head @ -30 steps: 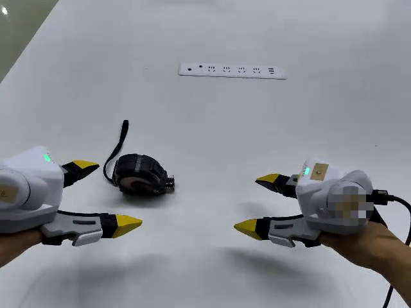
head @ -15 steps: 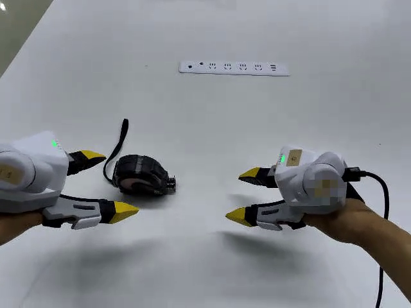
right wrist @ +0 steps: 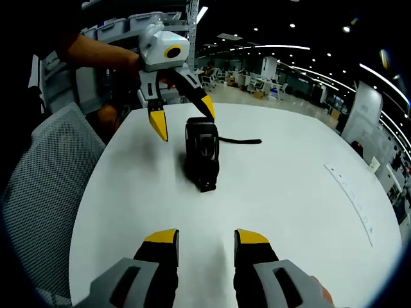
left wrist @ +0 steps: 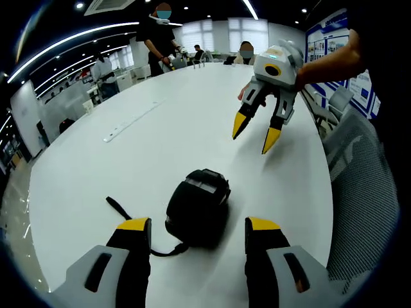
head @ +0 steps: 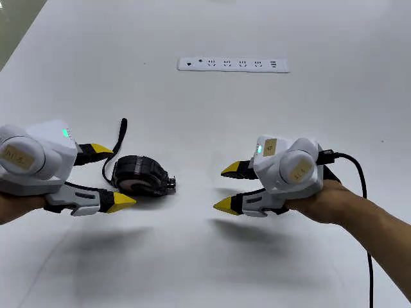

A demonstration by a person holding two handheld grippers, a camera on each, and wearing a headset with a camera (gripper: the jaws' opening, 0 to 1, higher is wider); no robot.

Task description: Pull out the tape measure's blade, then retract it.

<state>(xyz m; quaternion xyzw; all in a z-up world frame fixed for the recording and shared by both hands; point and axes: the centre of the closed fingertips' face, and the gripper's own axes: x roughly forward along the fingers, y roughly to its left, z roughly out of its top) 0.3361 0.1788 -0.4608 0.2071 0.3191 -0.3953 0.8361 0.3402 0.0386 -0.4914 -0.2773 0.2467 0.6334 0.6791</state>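
While agape, left claw [head: 122, 176] holds nothing.

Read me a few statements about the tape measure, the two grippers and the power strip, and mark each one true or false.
1. The tape measure lies on the white table, blade not pulled out. True.
2. The left gripper is shut on it. False: its jaws are open, with the tape measure just ahead between them.
3. The right gripper is shut. False: it is open and empty, apart from the tape measure.
4. A power strip lies beyond the tape measure. True.
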